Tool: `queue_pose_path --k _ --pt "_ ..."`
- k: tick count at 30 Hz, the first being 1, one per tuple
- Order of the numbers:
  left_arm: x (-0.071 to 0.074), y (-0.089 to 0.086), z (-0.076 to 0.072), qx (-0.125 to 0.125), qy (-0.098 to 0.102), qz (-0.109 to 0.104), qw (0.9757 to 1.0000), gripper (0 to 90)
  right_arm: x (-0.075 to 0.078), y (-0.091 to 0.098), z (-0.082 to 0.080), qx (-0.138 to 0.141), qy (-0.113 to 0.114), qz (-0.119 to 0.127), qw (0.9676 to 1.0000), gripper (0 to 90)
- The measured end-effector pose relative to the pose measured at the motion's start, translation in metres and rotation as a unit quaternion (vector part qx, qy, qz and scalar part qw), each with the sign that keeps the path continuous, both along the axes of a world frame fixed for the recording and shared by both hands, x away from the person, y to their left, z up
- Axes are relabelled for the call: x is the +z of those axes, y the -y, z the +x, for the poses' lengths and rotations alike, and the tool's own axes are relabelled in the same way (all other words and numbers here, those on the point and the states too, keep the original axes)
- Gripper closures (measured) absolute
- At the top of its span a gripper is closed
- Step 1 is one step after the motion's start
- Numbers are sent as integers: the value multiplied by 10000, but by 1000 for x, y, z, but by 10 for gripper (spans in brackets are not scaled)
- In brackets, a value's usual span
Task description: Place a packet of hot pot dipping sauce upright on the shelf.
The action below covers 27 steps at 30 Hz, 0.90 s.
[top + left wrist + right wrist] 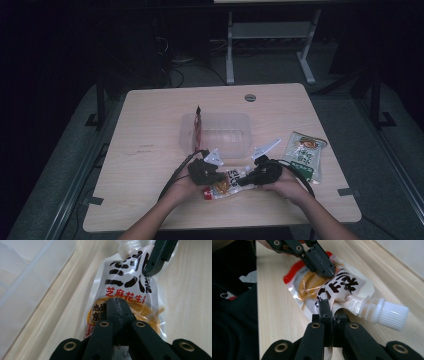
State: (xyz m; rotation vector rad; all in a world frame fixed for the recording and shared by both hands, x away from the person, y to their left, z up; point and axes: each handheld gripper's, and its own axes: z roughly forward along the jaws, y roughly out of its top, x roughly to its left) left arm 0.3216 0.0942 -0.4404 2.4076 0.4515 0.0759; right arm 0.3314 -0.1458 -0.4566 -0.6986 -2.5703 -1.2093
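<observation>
While both grippers, left (117,305) and right (328,311), pinched the spouted pouch (226,184) near the tabletop's (150,150) front edge, opposing pulls risked tearing its film or slipping off.

place: lab or office | evidence: bare desk (150,115), cables on floor (175,75), second desk frame (270,40)

Spout pouch (226,184) lies flat on the desk (150,125) near the front edge, btwn the left claw (221,177) and right claw (241,181), spout end toward the right one. Plastic tub (220,131) sits just behind it, mid desk, w/ a thin packet (198,126) standing in its left end. Another flat packet (303,154) lies to the right of the tub.
</observation>
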Motion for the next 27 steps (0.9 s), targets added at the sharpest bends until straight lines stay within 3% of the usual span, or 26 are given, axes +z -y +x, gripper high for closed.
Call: queue_pose_path --k 10,16,21,27 --pt "15 -28 -1 89 -99 -109 9999 896 20 6 -7 45 200 537 9983 894" --pt "10 -24 1 66 -173 -171 9997 896 32 5 -11 124 250 914 9954 895" --pt "10 -14 -2 39 -124 -304 9995 896 39 -1 -13 308 322 1192 9919 895" --pt "11 -12 -2 -51 -164 -347 9993 896 44 -1 -15 349 383 1230 9911 894"
